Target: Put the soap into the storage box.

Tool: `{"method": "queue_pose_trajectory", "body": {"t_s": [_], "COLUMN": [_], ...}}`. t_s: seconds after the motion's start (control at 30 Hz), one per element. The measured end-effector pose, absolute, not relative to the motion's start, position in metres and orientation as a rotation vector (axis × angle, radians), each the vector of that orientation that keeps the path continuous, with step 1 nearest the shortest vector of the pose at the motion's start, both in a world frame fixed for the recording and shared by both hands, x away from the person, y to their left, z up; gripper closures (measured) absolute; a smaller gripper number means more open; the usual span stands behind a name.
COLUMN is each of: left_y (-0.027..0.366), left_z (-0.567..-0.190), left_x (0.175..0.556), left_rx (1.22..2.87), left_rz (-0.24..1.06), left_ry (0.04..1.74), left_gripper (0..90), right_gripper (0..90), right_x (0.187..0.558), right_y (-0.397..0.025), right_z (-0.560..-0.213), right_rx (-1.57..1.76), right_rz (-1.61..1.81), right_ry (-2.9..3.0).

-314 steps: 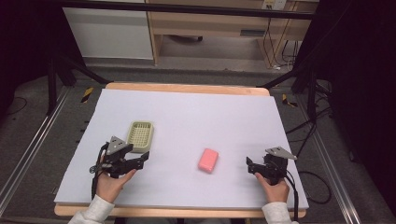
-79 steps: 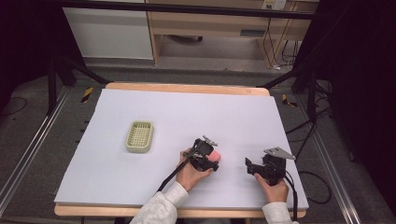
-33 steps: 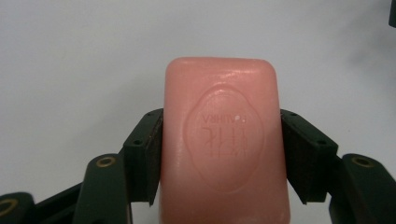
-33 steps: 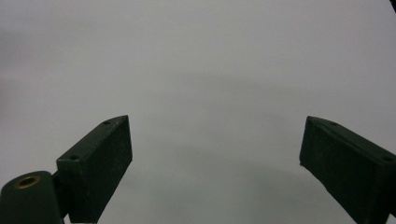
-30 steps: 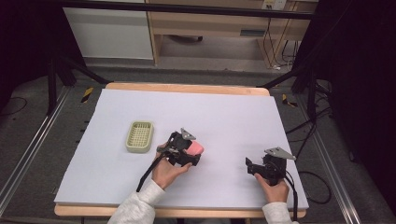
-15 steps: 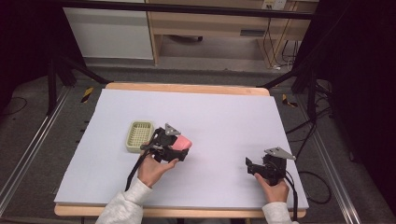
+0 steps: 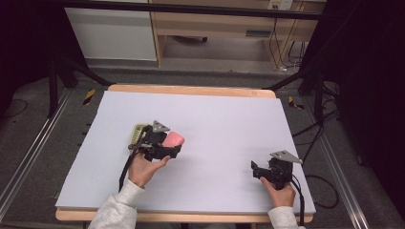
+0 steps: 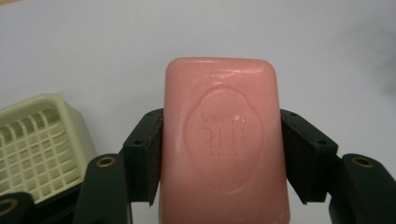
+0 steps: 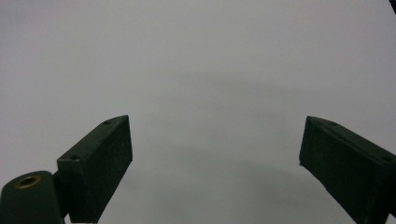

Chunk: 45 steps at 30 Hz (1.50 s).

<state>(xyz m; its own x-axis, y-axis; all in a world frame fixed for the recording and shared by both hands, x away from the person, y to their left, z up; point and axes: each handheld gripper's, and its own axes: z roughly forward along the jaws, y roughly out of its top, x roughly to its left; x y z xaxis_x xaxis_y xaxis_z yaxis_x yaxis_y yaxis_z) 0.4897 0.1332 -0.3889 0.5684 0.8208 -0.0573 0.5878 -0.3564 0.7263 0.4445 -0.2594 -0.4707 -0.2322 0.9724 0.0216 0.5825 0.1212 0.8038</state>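
In the high view, the left gripper [image 7: 173, 145] is held above the white table [image 7: 219, 124], left of its middle, with a pink bar of soap [image 7: 174, 140] clamped at its front end. The pale green soap dish [image 7: 137, 131] lies just behind and to the left of that gripper, partly hidden by it. The right gripper [image 7: 258, 170] rests low near the table's right front corner, well apart from the soap, its jaws pointing left; how wide they stand is hard to judge from here.

In the left gripper view, the two black jaws press against the long sides of the soap [image 8: 223, 140], one on each side, closed just to the bar's width. The bar points away from the camera, its stamped oval face up. The soap dish [image 8: 39, 144] sits at the lower left, its slatted inside visible, close beside the left jaw; whether it touches the gripper I cannot tell.

In the right gripper view, the jaws stand wide apart with bare white table [image 9: 201, 84] between them, gripping and touching nothing.
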Motion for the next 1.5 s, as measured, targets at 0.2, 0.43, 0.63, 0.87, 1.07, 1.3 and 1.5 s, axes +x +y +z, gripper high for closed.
{"method": "queue_pose_trajectory", "body": {"t_s": [0.2, 0.43, 0.63, 0.87, 1.07, 1.3, 1.5], "left_y": [0.15, 0.164, 0.172, 0.179, 0.187, 0.193, 0.198], "left_z": [-0.382, -0.378, -0.378, -0.38, -0.38, -0.382, -0.383], "left_x": [0.493, 0.498, 0.503, 0.508, 0.513, 0.519, 0.524], "left_rx": [2.046, 2.019, 2.022, 2.005, 1.99, 1.979, 1.968], "left_rz": [0.441, 0.462, 0.485, 0.494, 0.501, 0.504, 0.51], "left_ry": [1.157, 1.193, 1.213, 1.245, 1.274, 1.299, 1.318], "left_gripper": [37.2, 37.2, 37.2, 37.2, 37.2, 37.2, 37.2], "right_gripper": [9.8, 9.8, 9.8, 9.8, 9.8, 9.8, 9.8], "right_x": [0.444, 0.444, 0.444, 0.444, 0.445, 0.445, 0.445], "right_y": [-0.259, -0.259, -0.259, -0.259, -0.259, -0.258, -0.258], "right_z": [-0.47, -0.47, -0.47, -0.47, -0.47, -0.47, -0.47], "right_rx": [1.5, 1.499, 1.5, 1.496, 1.493, 1.494, 1.489], "right_rz": [0.969, 0.969, 0.97, 0.973, 0.975, 0.972, 0.972], "right_ry": [1.878, 1.879, 1.877, 1.879, 1.882, 1.883, 1.885]}}
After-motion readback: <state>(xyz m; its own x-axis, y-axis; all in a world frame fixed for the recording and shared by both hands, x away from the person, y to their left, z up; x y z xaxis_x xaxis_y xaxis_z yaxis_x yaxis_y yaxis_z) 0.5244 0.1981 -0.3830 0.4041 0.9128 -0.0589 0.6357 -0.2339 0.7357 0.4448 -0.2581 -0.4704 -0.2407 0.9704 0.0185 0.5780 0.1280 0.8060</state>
